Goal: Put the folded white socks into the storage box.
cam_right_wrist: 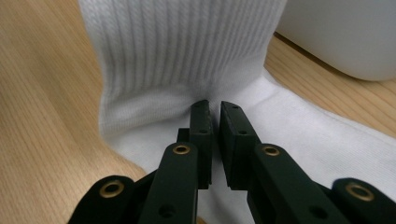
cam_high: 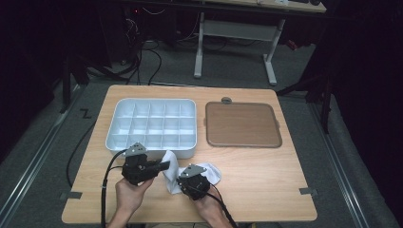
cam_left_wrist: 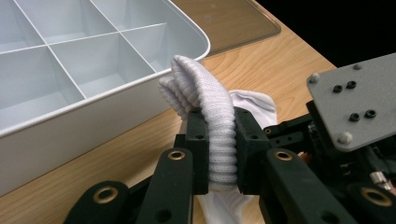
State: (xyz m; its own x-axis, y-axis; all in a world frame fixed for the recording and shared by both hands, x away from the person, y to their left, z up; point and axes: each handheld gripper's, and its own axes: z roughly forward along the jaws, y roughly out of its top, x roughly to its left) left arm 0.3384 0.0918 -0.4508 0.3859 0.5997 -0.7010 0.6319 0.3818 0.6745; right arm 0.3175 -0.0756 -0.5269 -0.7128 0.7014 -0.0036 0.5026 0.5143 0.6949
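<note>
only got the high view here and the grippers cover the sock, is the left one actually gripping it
Observer: Yes. In the left gripper view the left gripper is shut on the ribbed cuff of the white sock, which bulges up above its jaws.
Operator: and the right one
Observer: The right gripper has its jaws nearly together, tips pressed into the sock just below the ribbing; whether cloth is pinched between them I cannot tell.
Operator: is the sock touching the tray
Observer: The folded cuff stands beside the near wall of the white divided tray, by its corner; contact I cannot tell.
</note>
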